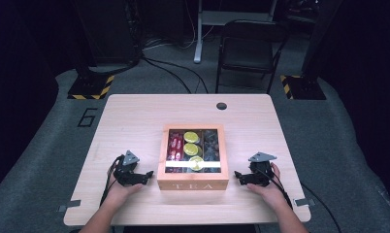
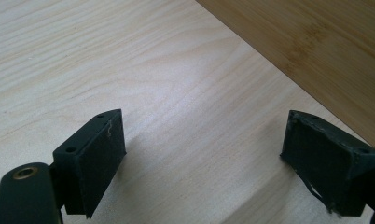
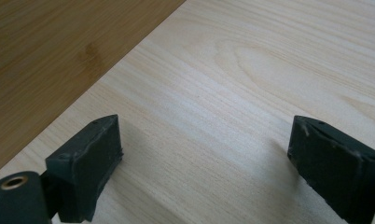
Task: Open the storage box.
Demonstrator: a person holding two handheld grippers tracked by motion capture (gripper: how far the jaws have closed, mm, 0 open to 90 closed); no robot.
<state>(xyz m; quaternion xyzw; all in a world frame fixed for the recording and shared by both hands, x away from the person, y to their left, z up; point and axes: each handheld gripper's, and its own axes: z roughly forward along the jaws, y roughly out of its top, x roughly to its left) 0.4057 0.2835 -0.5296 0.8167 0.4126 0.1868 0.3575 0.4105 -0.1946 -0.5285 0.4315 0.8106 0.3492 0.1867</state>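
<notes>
Beside tea box (image 1: 193, 184), parted grippers.

folding chair (image 1: 248, 46) | floor marking "6" (image 1: 88, 117) | hazard-striped stand bases (image 1: 92, 87) | table hole (image 1: 221, 106)

A light wooden table (image 1: 135, 121) with 1 round cable hole (image 1: 221, 106) stands on grey carpet (image 1: 47, 141). Behind it, a black folding chair (image 1: 246, 48), hazard-striped stand bases (image 1: 91, 86), cables, dark surroundings.
</notes>
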